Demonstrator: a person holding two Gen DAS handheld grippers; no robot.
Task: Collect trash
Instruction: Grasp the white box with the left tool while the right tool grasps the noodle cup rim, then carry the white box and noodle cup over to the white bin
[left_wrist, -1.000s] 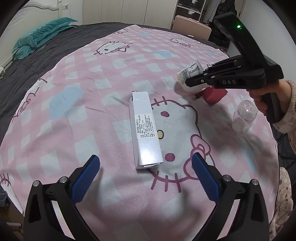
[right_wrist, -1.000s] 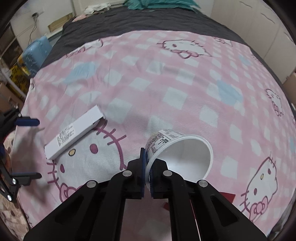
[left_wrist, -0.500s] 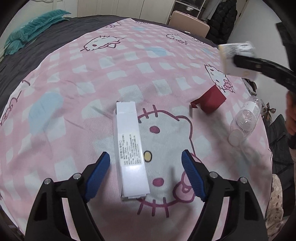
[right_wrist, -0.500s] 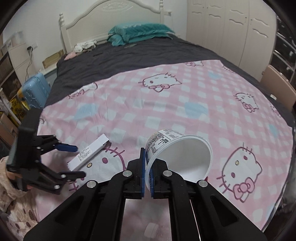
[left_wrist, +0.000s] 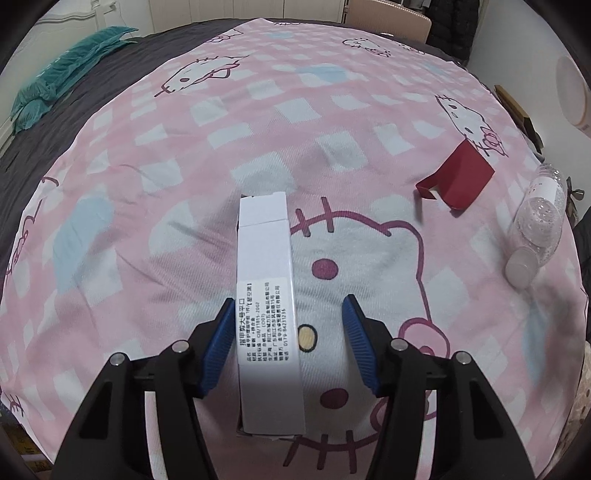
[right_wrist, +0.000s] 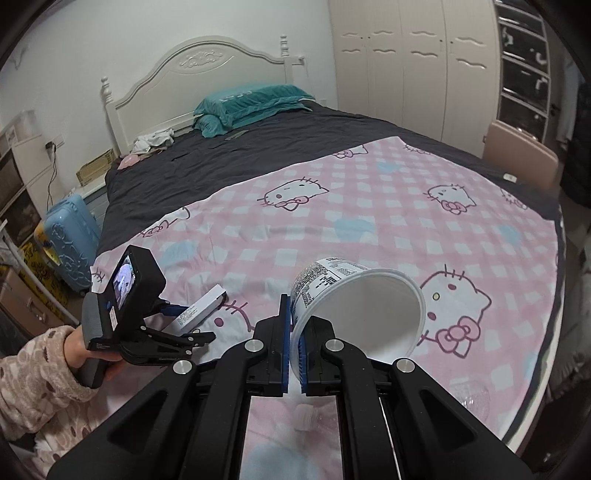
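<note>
Large bed (right_wrist: 229, 173) with a white carved headboard (right_wrist: 199, 70), dark grey cover at the head end. Spread over the foot end, a pink checked Hello Kitty blanket (left_wrist: 332, 122), carrying all the trash. Against the far wall, white wardrobe doors (right_wrist: 413, 62). On the floor at the bedside, a pale blue suitcase (right_wrist: 70, 243). At the headboard, stacked teal pillows (right_wrist: 247, 105).

Right gripper (right_wrist: 293, 354) raised above the blanket, jaws clamped on the rim wall of a white paper cup (right_wrist: 362, 314); one blue pad outside the wall, the other inside. Cup tilted on its side in the air, open mouth toward the camera, printed label on its outer wall.

Left gripper (left_wrist: 288, 343) low over the blanket, jaws spread apart and straddling the near half of a long white box (left_wrist: 267, 310). Left blue pad (left_wrist: 219, 347) right against the box's edge, whether touching cannot be told; right pad clearly apart from it. Box flat on the blanket, lying lengthwise away from the camera across the big Hello Kitty face, a printed label on its top. Seen from the right wrist, the same left gripper (right_wrist: 199, 325) in a hand with a fleecy patterned sleeve, at the white box (right_wrist: 201, 308).

Well right of the box, near the blanket's edge, a clear plastic bottle (left_wrist: 535, 232) on its side, white cap toward the camera. Between box and bottle, farther up, a folded red carton (left_wrist: 461, 181) with one end open.
</note>
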